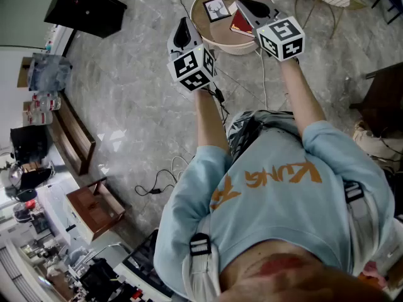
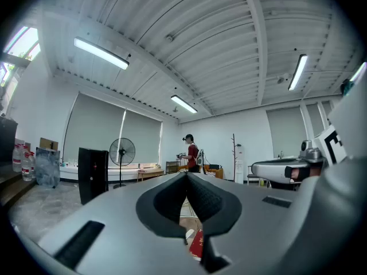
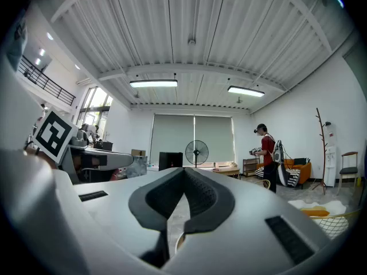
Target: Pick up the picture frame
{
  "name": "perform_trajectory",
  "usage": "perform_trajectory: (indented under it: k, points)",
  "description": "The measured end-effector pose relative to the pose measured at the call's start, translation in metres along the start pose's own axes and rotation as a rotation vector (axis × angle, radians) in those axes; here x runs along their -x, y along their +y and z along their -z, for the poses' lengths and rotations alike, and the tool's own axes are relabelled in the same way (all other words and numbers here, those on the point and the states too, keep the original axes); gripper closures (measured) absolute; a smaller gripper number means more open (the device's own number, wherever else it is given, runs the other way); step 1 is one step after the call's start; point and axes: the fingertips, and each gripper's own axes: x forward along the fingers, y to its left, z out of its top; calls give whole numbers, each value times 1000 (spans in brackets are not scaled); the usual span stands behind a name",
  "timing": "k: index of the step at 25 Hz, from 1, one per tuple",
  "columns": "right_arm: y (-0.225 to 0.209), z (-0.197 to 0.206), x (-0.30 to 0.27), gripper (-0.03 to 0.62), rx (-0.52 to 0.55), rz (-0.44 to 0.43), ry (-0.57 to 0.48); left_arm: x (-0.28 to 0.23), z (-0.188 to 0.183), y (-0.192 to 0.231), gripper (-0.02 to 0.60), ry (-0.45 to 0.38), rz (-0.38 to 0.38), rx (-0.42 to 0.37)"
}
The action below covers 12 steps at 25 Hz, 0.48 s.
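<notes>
Round table (image 1: 220, 36): top centre of the head view; it holds the picture frame (image 1: 217, 9) and a red book (image 1: 241, 22) just beside it.
Open room: grey floor (image 1: 138, 93) lies free left of the table; a black box (image 1: 85, 6) stands well apart, upper left.
Left gripper (image 1: 184, 24): jaws pressed together, nothing between them; the frame lies just right of its tip.
Right gripper (image 1: 244, 4): jaws together, empty, over the book; the frame lies just left of its tip.

Light-blue sweatshirt (image 1: 277, 222) with orange lettering (image 1: 263, 180)
</notes>
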Motion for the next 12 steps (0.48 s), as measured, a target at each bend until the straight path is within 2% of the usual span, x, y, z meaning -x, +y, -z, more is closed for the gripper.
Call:
perform_trajectory:
  k: [4,12]
  points:
    - [-6,-1,4,597,11,22,-24,-1,5,-7,565,-4,4,4]
    - [-28,-8,-1,595,-55,44,-56,-9,-2,-9,565,-7,36,38]
